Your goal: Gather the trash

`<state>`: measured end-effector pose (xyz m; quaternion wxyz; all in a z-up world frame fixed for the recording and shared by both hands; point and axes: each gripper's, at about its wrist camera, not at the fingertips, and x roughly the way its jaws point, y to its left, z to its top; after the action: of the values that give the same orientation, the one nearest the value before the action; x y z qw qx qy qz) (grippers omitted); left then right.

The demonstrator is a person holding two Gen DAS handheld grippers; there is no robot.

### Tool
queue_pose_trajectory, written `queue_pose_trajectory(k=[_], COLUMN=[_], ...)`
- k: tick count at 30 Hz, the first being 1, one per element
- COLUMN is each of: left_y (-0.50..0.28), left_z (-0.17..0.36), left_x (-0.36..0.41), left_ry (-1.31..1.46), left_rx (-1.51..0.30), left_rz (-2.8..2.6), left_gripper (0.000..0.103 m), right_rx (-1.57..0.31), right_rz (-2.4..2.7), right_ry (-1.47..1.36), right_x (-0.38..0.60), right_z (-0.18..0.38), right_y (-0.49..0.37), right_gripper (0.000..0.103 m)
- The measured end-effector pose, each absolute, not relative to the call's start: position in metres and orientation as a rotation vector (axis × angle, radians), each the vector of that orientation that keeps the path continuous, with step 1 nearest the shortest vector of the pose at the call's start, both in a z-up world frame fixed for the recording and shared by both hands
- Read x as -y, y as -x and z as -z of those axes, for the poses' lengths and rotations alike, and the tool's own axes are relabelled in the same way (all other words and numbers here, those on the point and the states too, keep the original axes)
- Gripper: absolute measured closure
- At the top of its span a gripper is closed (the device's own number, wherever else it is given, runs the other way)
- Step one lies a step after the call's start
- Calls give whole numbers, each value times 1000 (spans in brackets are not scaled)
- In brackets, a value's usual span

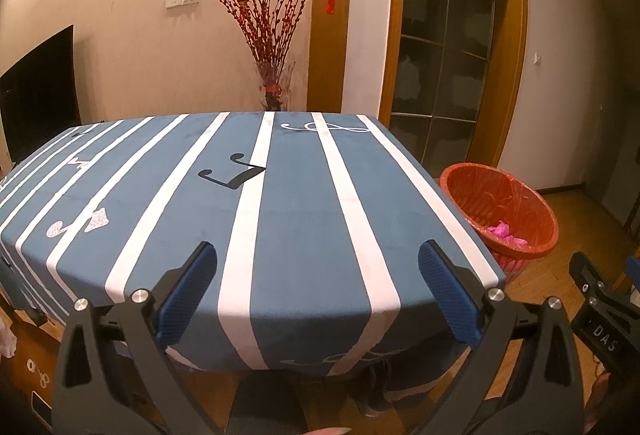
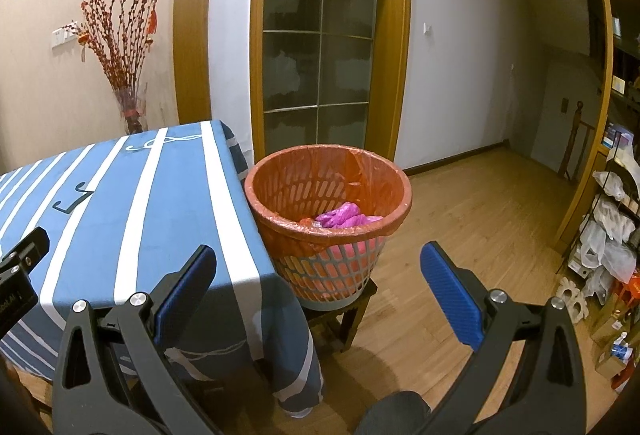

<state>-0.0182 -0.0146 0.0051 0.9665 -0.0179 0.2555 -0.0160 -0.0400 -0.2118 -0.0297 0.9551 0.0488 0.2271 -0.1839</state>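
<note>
A: We hold the left gripper (image 1: 318,259) above the near edge of the table, its blue-padded fingers (image 1: 188,291) spread wide with nothing between them. Under it we see only the blue tablecloth (image 1: 304,203) with white stripes and printed music notes; the cloth lies bare of any loose item that we can make out.

B: And our right gripper (image 2: 318,261) hangs off the table's right corner, its jaws likewise wide apart and empty. Straight ahead of it stands the wastebasket (image 2: 328,223), a grey lattice bin lined with an orange-red bag, set on a small dark wooden stool (image 2: 344,315) just beside the tablecloth's edge.

A: From the left view we catch that same wastebasket (image 1: 500,211) past the table's right side, and a corner of the right gripper (image 1: 596,299) low at the right.

B: The trash we can see is inside the basket: crumpled pink plastic (image 2: 344,217) at the bottom, with a bit of orange beside it. Whether it touches the basket wall we cannot tell.

A: Behind the table a vase of red branches (image 1: 272,35) stands by the wall, near a glass-paned door (image 1: 444,47).

B: At our far right, shelves with white plastic bags (image 2: 612,235) sit over the wooden floor (image 2: 472,227).
</note>
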Motion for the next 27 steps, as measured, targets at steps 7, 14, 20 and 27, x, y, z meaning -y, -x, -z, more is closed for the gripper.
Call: queue_pose_trajectory(k=[7,14,20,27], left_y=[19,20,19,20], left_z=[-5,-5,-5,-5], left_x=[14,14,13,14], left_ry=[39,42,43,44], left_rx=[-512,-512,-512,-516], left_rz=[32,31,31,30], left_gripper=[4,4,4,4], right_rx=[-461,-464,-465,-467], right_rz=[373,369,369,368], right_ry=[-96,-94,-94,-94], right_x=[211,210,209,208], right_z=[29,29,29,29], right_y=[40,39,39,39], right_gripper=[3,3,3,3])
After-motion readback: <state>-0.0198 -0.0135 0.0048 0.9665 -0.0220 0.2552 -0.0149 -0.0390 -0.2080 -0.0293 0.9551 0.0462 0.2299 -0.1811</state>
